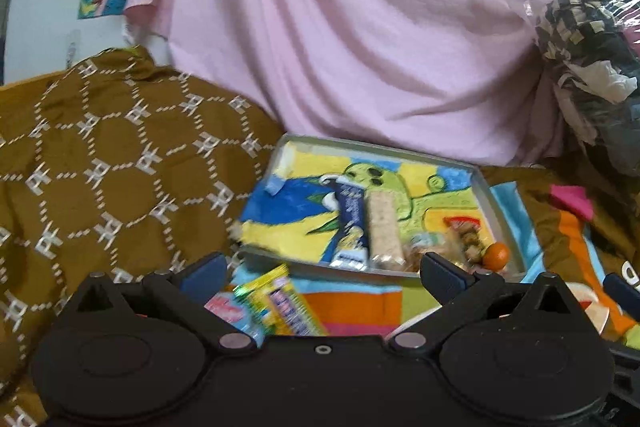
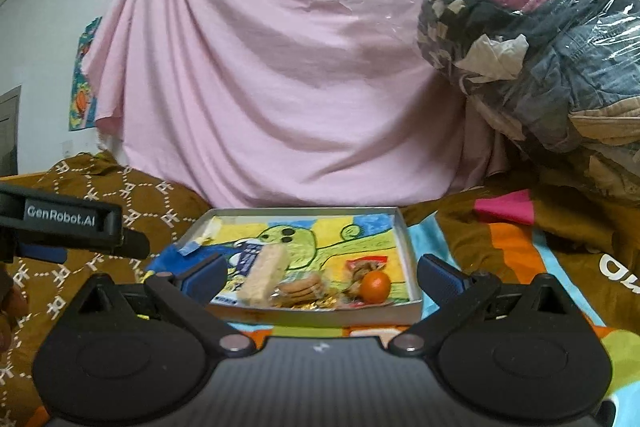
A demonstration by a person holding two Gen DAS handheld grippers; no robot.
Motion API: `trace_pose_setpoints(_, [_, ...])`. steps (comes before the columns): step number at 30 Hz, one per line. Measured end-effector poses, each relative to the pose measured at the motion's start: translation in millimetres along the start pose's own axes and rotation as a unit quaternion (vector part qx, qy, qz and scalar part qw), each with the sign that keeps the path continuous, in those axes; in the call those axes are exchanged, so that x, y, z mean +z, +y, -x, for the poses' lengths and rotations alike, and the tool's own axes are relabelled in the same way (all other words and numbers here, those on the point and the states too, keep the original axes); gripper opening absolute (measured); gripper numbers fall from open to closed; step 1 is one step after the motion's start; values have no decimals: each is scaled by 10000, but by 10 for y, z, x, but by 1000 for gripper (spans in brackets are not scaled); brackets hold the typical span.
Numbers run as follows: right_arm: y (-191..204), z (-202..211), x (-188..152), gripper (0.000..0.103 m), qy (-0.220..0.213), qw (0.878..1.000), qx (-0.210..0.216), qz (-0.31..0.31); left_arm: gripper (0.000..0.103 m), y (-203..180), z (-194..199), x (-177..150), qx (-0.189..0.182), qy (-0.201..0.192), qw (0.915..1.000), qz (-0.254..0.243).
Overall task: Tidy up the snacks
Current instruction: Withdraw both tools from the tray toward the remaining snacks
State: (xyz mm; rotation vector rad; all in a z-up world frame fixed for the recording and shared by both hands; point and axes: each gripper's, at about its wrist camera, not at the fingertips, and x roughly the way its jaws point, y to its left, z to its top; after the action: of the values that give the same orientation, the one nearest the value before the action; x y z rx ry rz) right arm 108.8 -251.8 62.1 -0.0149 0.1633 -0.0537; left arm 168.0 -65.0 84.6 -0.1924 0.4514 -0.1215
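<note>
The tray (image 2: 404,227) lies on a bedspread (image 2: 500,251), in front of a pink sheet (image 2: 280,67). In its near half, side by side: a blue packet (image 1: 350,223), a pale bar (image 1: 384,227), a biscuit stack (image 2: 300,287), a red-topped packet (image 2: 366,263) and an orange (image 2: 375,286). Outside the tray, just before its near rim, lie yellow packets (image 1: 276,301) and a pink one (image 1: 224,309).

Handling, as judged: the loose packets look light, with slick crinkly film. Grip across the flat body, not the end seal. Contents may be brittle; the blur prevents certainty. Use light pressure.

Left tool (image 1: 320,269): spread wide, empty, poised over the loose packets, touching none.

Right tool (image 2: 320,273): at full spread, empty, facing the tray's near rim, no contact visible.
</note>
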Motion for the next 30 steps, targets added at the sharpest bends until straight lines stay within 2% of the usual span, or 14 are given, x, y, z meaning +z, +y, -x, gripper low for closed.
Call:
trace_pose_setpoints(10, [335, 228, -172, 103, 307, 9991, 239, 153, 102, 484, 184, -306, 319, 217, 9992, 73])
trace_pose_setpoints(15, [498, 295, -270, 103, 612, 9973, 401, 45, 102, 693, 233, -459, 400, 285, 9985, 225])
trace_pose_setpoints(19, [589, 273, -379, 103, 946, 9944, 472, -81, 102, 826, 227, -588, 544, 355, 9978, 152])
trace_pose_setpoints(25, [763, 207, -534, 103, 1239, 9900, 625, 265, 102, 1001, 153, -706, 732, 616, 9954, 17])
trace_pose_setpoints(30, [871, 128, -664, 103, 1529, 9843, 787, 408, 102, 1091, 111, -773, 713, 763, 9945, -118])
